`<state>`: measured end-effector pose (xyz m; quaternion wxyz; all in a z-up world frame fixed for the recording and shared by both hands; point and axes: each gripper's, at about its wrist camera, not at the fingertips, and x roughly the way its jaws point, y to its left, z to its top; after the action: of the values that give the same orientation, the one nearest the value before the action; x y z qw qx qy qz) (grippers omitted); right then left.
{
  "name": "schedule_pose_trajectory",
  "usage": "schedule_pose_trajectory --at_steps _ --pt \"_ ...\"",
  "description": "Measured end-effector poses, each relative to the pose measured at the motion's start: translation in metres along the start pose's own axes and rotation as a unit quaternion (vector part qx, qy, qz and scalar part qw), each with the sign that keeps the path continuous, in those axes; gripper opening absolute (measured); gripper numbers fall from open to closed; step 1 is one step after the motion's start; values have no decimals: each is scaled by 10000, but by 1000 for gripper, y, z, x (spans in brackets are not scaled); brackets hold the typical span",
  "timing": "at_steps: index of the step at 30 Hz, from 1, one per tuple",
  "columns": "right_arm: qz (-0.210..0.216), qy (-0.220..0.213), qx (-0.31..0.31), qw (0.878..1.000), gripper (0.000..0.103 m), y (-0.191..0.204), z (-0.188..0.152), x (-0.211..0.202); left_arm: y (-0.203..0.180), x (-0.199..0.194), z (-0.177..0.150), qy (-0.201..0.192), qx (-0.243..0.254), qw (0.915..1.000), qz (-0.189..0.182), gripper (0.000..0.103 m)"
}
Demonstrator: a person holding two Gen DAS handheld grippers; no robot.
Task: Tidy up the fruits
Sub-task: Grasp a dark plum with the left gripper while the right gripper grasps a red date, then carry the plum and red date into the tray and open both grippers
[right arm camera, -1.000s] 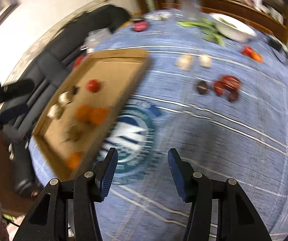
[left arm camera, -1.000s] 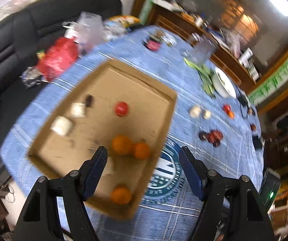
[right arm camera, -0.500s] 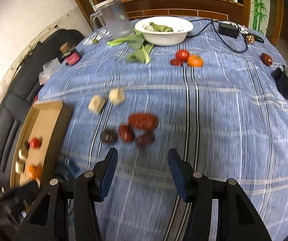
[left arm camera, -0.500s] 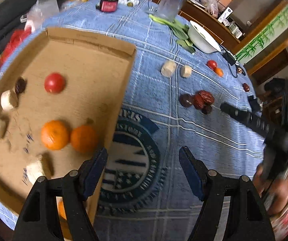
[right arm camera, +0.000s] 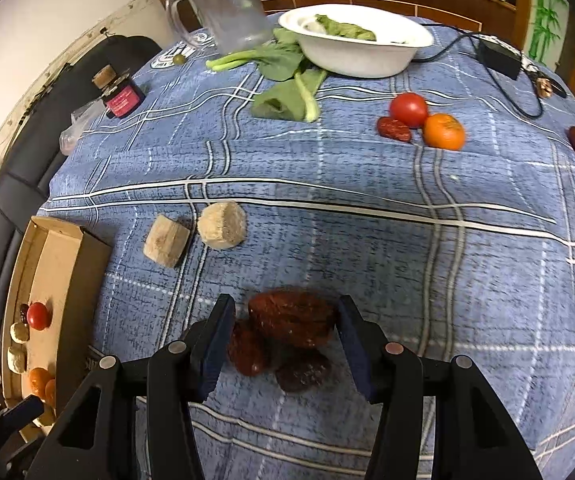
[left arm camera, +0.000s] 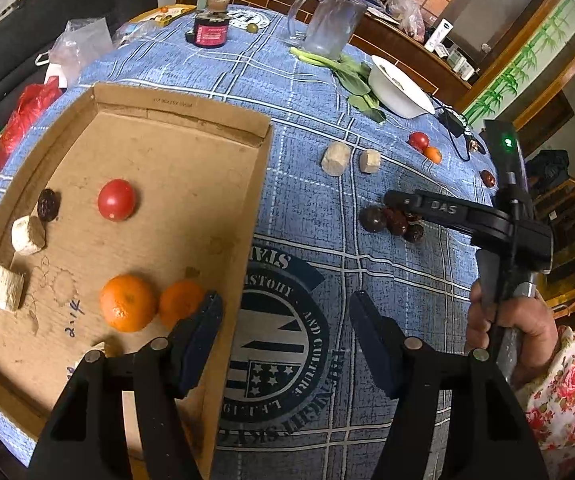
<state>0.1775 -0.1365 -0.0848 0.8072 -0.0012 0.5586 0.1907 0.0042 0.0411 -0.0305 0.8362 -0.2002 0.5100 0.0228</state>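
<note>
A cardboard tray (left arm camera: 191, 120) on the blue tablecloth holds a tomato (left arm camera: 116, 199), two oranges (left arm camera: 128, 308), pale chunks and a dark date. My left gripper (left arm camera: 285, 332) is open and empty over the tray's right wall. My right gripper (right arm camera: 283, 340) is open, its fingers on either side of a cluster of red dates (right arm camera: 292, 318); it also shows in the left wrist view (left arm camera: 401, 204) above those dates (left arm camera: 395, 220). Two pale chunks (right arm camera: 195, 230), a tomato (right arm camera: 408, 109) and an orange (right arm camera: 444, 131) lie loose on the cloth.
A white bowl (right arm camera: 355, 54) with greens, loose green leaves (right arm camera: 287, 92), a glass mug (right arm camera: 227, 8) and a small jar (right arm camera: 119, 94) stand at the far side. A black adapter with cable (right arm camera: 497, 58) lies at the right. A black sofa (left arm camera: 15, 48) is beyond the table.
My right gripper swung away from the tray and moved down over the red dates, which now sit between its fingers. My left gripper shifted right, from over the tray to its right wall.
</note>
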Motion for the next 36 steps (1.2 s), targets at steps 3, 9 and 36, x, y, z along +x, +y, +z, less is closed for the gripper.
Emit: schedule_pose_trajectory --at_steps 3,9,36 --pt "26 -20 16 10000 48 -2 -2 -2 -9 5 4 29 93 9999 -85 65" --pt "62 -121 371 9992 48 -28 -14 -22 -35 28 14 187 352 9987 -303 65" --pt "279 -96 425 9987 48 -34 -87 -62 -89 97 51 397 1236 9908 -373 23"
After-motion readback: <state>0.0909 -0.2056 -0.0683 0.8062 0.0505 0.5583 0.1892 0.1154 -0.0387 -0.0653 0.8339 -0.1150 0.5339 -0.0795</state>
